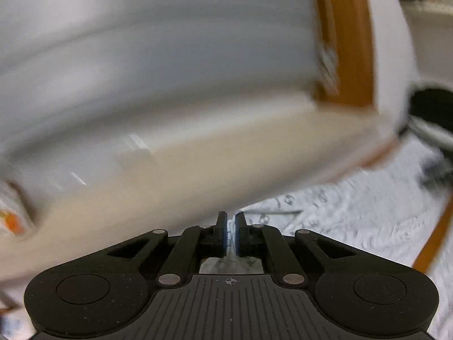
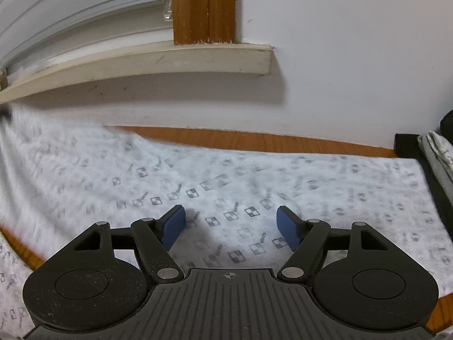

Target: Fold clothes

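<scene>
Your left gripper (image 1: 231, 226) pinches an edge of the white patterned shirt (image 2: 226, 181) so you can lift it, while your right gripper (image 2: 230, 226) waits with jaws apart above that shirt, spread on the wooden table (image 2: 254, 138) toward 12 o'clock

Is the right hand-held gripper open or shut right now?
Open. The right hand-held gripper has its blue pads spread wide apart, with nothing between them, above the white patterned garment.
</scene>
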Demonstrator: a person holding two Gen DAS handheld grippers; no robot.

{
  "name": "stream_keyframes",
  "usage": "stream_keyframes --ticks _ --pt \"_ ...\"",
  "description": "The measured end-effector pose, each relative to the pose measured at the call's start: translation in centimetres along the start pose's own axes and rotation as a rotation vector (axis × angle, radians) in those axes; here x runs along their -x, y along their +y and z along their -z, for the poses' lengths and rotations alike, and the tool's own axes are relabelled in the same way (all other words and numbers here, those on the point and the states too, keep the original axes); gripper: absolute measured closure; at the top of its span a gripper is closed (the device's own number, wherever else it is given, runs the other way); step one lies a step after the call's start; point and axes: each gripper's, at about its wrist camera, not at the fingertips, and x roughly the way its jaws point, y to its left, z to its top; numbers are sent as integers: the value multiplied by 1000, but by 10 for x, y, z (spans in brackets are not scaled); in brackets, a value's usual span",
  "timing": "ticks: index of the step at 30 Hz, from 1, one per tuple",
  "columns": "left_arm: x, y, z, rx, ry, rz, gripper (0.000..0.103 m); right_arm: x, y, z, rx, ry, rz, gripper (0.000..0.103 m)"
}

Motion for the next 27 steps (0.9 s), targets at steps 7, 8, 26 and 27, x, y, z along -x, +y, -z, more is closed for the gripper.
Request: stream_keyframes --ticks 7,8,26,27 --pt "-26 0 23 -5 152 6 71 2 1 1 0 0 1 32" --pt "-25 3 27 11 155 1 61 2 1 1 1 0 3 32" --pt "61 -102 57 -67 62 160 65 0 1 1 -14 3 25 27" --pt "56 -112 58 -91 71 161 56 0 1 1 -15 3 25 26"
